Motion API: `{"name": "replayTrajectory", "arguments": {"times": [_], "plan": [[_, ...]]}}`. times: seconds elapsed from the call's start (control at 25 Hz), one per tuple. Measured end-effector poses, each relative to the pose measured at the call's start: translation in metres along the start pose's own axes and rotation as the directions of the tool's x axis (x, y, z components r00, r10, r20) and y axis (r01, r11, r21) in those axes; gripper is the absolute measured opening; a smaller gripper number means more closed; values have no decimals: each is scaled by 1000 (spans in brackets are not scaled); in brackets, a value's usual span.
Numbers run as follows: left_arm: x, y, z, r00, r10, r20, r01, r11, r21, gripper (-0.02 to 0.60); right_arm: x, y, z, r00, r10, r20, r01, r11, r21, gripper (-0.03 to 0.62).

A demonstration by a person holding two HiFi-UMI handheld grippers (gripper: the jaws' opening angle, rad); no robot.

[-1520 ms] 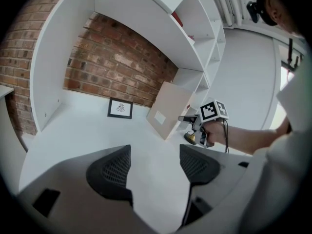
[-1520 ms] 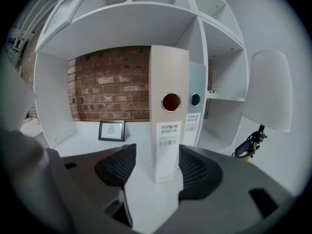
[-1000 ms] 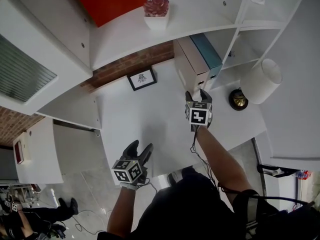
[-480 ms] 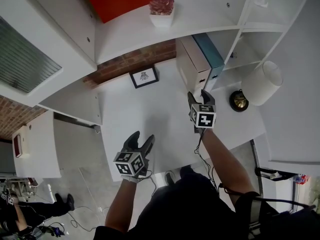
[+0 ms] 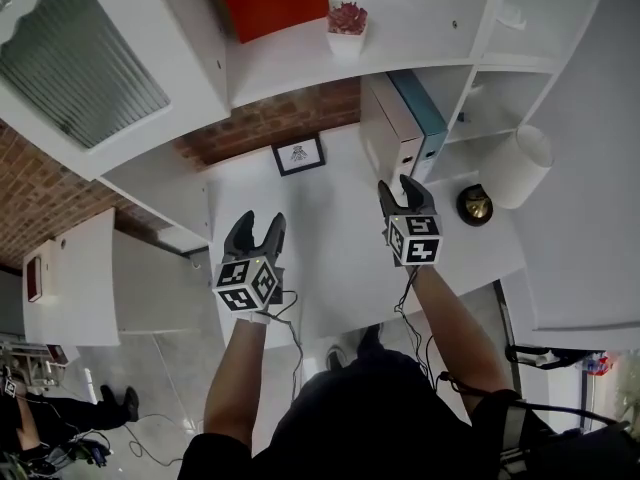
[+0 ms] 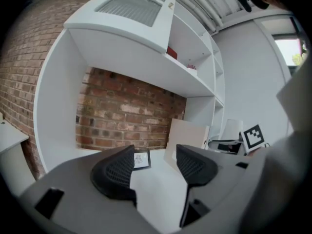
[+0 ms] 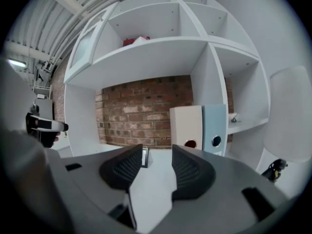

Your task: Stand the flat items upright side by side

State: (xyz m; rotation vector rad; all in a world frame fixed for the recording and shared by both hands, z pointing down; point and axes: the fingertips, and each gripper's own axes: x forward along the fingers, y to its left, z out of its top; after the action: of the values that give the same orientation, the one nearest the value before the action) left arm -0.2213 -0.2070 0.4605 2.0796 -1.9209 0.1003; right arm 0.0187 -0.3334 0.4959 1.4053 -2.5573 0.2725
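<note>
- Binders first: the white binder (image 5: 390, 128) stands upright at the back of the counter (image 5: 330, 238), spine facing out. The blue binder (image 5: 420, 108) is touching its right side, also upright. So the pair is already side by side.
- Left gripper (image 5: 258, 223) hovers well to the left of the white binder, nearer the person. Its jaws are wide apart with nothing in them, just bare counter showing through the gap. They've just been closing a little, but on nothing.
- Right gripper (image 5: 398, 190) sits just in front of the white binder, not touching it. Its jaws have a narrower gap than the left ones and are empty too. They've also just been easing shut on air.
- A small frame (image 5: 299, 155) is propped up left of the white binder, against the brick. I don't see anything lying flat on the counter.
- My read is that the standing-up part looks done and both grippers are free.
- If anything's left, it's a check that the white binder isn't leaning, which I can't really tell through the fisheye. A light nudge from the right gripper toward the blue one would square it up. Go easy though, a hard push could knock both over.
</note>
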Motion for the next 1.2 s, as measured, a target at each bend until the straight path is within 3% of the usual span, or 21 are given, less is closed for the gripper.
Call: {"name": "replayTrajectory", "arguments": {"times": [0.2,0.32,0.4,0.6,0.68,0.84,1.2], "plan": [[-11,-12,33,997,-5,81,-1,998,67,244,-30,27,43,994,9,105,2,995,-99,166],[-22,-25,42,993,-37,111,26,994,104,180,-51,42,64,985,16,169,10,988,-153,115],[-31,-33,47,990,-61,128,44,990,134,143,-65,48,75,979,14,203,19,987,-158,89],[-55,-53,66,979,-109,174,71,975,209,118,-97,63,97,964,-3,266,43,989,-144,47],[-66,-57,74,973,-115,198,70,973,219,96,-109,68,105,955,-11,296,56,988,-143,6],[-82,-62,83,966,-128,223,78,972,221,43,-129,81,117,941,-5,337,62,985,-159,0],[-108,-56,91,956,-140,260,80,971,227,41,-148,113,128,931,45,362,24,983,-182,0]]}}
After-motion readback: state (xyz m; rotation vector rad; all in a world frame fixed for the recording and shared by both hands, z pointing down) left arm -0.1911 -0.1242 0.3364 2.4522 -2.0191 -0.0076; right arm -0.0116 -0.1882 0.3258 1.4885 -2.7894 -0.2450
